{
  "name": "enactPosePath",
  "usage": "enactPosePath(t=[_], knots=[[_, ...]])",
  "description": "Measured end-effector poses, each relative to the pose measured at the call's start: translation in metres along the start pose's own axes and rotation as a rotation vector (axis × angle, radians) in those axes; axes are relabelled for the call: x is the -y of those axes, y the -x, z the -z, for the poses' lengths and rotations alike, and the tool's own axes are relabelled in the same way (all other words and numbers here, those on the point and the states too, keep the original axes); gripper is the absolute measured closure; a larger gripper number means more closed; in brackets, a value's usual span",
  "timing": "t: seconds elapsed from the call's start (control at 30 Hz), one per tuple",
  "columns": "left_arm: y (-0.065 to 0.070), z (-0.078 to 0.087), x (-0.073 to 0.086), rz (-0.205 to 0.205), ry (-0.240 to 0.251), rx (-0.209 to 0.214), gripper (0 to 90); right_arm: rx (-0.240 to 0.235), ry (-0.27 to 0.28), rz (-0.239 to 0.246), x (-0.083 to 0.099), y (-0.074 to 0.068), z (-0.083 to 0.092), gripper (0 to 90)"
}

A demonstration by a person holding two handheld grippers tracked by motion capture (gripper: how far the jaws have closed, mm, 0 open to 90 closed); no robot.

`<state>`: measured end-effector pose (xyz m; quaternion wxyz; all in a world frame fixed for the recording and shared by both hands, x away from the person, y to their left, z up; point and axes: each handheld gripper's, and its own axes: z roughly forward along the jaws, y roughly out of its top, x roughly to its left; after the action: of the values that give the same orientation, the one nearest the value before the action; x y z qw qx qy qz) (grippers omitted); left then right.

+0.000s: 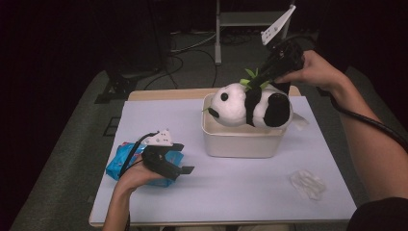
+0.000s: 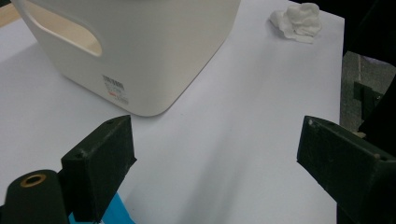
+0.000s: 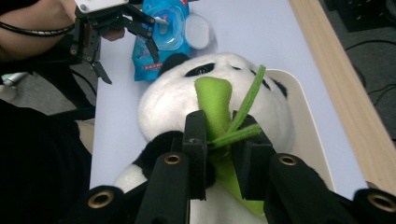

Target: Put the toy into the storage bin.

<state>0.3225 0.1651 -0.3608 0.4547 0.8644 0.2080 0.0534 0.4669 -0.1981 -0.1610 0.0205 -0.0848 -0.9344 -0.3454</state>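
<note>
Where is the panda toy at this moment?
In the high view, the panda toy lies on top of the white bin, right of centre, with the right gripper shut on its green bamboo.

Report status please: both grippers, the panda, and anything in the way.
Right gripper shut on panda's green bamboo. Left gripper open, holding nothing. Panda lies across the bin. Nothing blocking.

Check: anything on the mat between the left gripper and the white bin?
Nothing: the left gripper view shows bare lavender mat between the open left gripper and the white bin. The high view agrees.

Lavender-topped table: cream bin, blue packet (crumpled wrapper too)
</note>
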Motion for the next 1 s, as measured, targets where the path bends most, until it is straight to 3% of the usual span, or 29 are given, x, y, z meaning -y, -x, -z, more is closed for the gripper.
enactPosePath(t=[0.3,0.7,1.0], knots=[[-0.002,-0.002,0.001,0.001,-0.009,0.001,10.3,-0.030,-0.009,-0.011,0.005,0.013,-0.011,75.5],[-0.001,-0.001,-0.001,-0.004,0.000,0.003,10.3,-0.015,-0.031,-0.011,0.007,0.024,-0.025,75.4],[-0.002,-0.001,-0.001,0.000,-0.001,-0.001,10.3,-0.017,-0.051,-0.036,0.013,0.037,-0.041,75.4]])
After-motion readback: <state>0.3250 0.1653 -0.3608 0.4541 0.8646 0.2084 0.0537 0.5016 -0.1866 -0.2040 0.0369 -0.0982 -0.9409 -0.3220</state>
